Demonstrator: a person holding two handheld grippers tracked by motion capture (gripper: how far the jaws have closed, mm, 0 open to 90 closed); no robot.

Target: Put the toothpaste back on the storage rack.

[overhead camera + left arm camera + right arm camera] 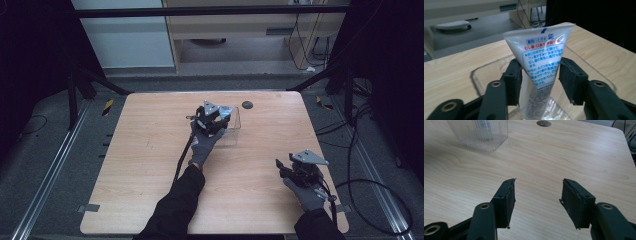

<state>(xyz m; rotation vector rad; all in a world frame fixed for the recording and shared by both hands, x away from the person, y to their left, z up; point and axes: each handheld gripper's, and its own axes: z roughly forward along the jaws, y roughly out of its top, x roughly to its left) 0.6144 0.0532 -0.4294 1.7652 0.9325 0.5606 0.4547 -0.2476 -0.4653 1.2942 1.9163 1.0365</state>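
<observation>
Toothpaste tube (541, 65) upright in clear container (484, 72), left tool (540, 80) loosened around it; right tool (537, 202) agape over bare tabletop (574, 157).

Lab: framed test table (150, 165), cables (370, 190)

My left gripper (216, 117) hangs over the clear container (234, 125), which sits toward twelve o'clock from the middle of the wooden table (150, 165). A white tube (226, 112) rises from the container beside my jaws. My right gripper (285, 166) rests near the five o'clock corner, well apart. A dark round hole (247, 104) lies at one o'clock from the container.
</observation>
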